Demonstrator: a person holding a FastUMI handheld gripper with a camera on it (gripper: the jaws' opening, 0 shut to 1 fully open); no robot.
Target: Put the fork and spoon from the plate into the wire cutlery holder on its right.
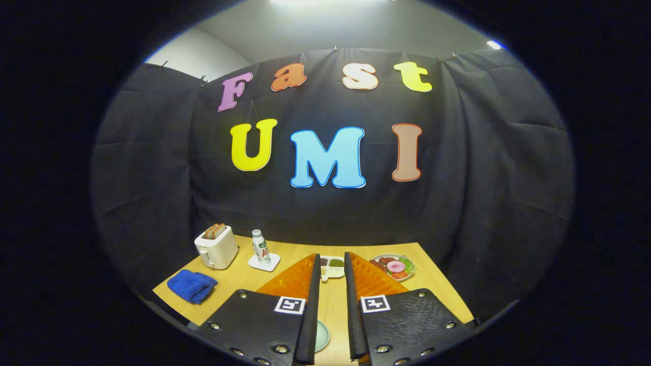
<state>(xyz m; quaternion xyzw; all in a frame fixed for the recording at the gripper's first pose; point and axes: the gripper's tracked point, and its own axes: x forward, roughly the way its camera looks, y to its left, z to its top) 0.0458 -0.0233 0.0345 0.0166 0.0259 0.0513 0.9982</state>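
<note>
Your view looks forward along the tool, held above one light wooden desk that stands against a black cloth wall. The tool's two fingers are parted with a narrow gap of bare desk between them, and they grip nothing.

Going from largest to smallest on the desk: one cream-white toaster stands at the far left corner, with two brown slices of toast poking up from its slots. Near it, closer to you, lies one crumpled blue cloth. Beyond the right finger sits one round white plate of colourful food, red, pink and green. Just ahead of the fingertips, seen through the gap, is one white divided tray with small dark and pale portions in its compartments. Right of the toaster, one small clear bottle with a white cap stands upright on one square white coaster; its label shows red and green, but the writing is too small to read.

Low between the fingers, one pale green plate rim peeks out beside the left finger.
</note>
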